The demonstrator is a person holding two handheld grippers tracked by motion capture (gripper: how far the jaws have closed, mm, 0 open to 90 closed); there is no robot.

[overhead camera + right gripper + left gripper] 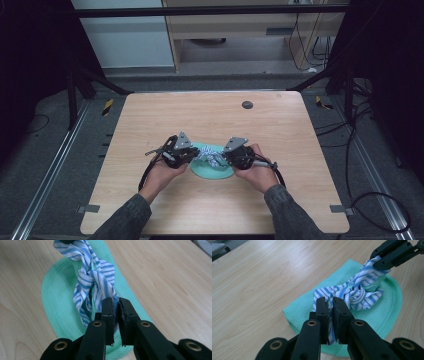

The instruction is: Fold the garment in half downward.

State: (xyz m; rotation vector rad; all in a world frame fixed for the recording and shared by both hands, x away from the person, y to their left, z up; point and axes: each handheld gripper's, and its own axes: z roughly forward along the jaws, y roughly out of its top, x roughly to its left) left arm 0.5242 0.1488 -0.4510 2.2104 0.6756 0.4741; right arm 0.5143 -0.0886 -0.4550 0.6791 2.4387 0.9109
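Observation:
A blue-and-white striped cloth (212, 157) with a knot in its middle stretches between both grippers, just above a round mint-green cloth (212, 171) lying on the table. My left gripper (331, 305) is shut on one end of the striped cloth (352, 293); the strip is pinched between its pads. My right gripper (115, 305) is shut on the other end of the striped cloth (93, 280). In the high view the left gripper (192, 156) and right gripper (227, 159) face each other across the green cloth. The right gripper's tips (384, 260) also show in the left gripper view.
The wooden table (200, 125) has a small dark round disc (247, 104) near its far edge. A person's hands and grey sleeves come in from the near edge. Cables trail from both grippers. Dark floor and frame rails surround the table.

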